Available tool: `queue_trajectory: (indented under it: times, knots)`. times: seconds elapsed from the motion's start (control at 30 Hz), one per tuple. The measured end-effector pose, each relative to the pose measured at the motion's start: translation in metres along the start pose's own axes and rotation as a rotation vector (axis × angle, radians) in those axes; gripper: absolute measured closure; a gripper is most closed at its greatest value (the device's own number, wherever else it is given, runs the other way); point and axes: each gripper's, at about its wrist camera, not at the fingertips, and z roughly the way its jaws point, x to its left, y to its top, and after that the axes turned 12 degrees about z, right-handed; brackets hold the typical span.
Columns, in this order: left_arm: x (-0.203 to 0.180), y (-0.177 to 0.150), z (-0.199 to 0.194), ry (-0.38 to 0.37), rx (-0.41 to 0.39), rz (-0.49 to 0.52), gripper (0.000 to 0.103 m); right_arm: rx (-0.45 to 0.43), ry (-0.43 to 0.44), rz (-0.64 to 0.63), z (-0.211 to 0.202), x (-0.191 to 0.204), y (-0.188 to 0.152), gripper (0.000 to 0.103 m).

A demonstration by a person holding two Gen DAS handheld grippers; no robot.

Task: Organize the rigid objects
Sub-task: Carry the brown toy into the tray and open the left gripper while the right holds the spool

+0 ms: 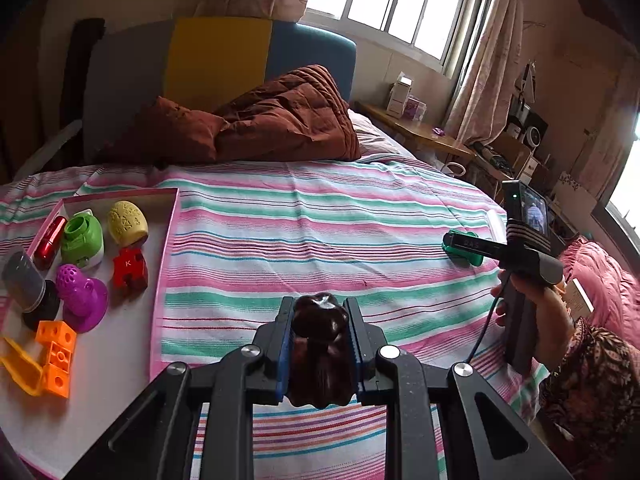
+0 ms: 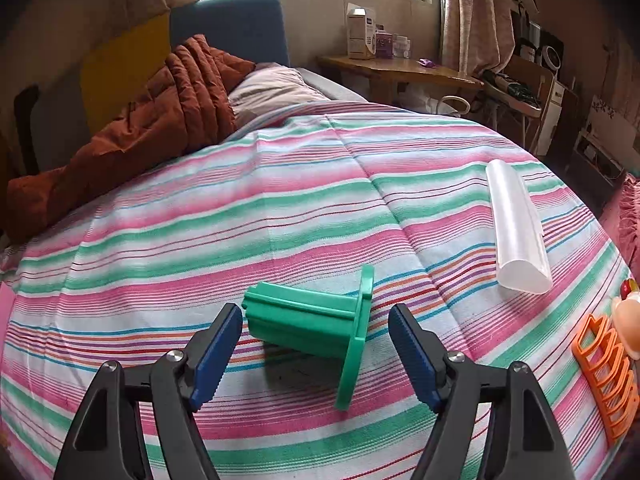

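My left gripper [image 1: 319, 312] is shut on a dark brown lumpy object [image 1: 320, 344] and holds it above the striped bedspread. A pink-rimmed tray [image 1: 164, 240] at the left holds several toys: a yellow egg [image 1: 127, 222], a green piece [image 1: 82, 240], a red block [image 1: 129, 270], a purple piece [image 1: 80, 292] and orange blocks [image 1: 54, 354]. My right gripper [image 2: 316, 344] is open, its fingers on either side of a green flanged spool [image 2: 316, 328] lying on the bed. The right gripper also shows in the left wrist view [image 1: 464, 245], at that spool.
A translucent white half-tube [image 2: 516, 232] lies on the bed to the right. An orange rack [image 2: 604, 376] and a pale round toy [image 2: 628, 312] sit at the far right edge. A brown quilt [image 1: 256, 120] lies at the bed's head. A wooden desk [image 2: 396, 70] stands beyond.
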Motion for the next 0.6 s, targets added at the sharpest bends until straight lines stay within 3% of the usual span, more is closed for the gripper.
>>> queue_trajectory:
  times: [0.1, 0.17, 0.37, 0.6]
  knots:
    - [0.003, 0.0, -0.011, 0.0, -0.013, 0.001, 0.079, 0.024, -0.011, 0.031, 0.007, -0.003, 0.0, 0.033]
    - [0.006, -0.001, -0.018, 0.007, -0.027, -0.001, 0.079, 0.01, 0.041, 0.067, 0.004, -0.009, -0.001, 0.041]
    - [0.018, -0.005, -0.033, 0.02, -0.046, -0.021, 0.079, -0.023, 0.057, 0.082, -0.006, -0.011, -0.012, 0.041]
    - [0.044, -0.013, -0.054, 0.07, -0.075, -0.058, 0.079, -0.079, 0.065, 0.012, -0.029, 0.004, -0.028, 0.041]
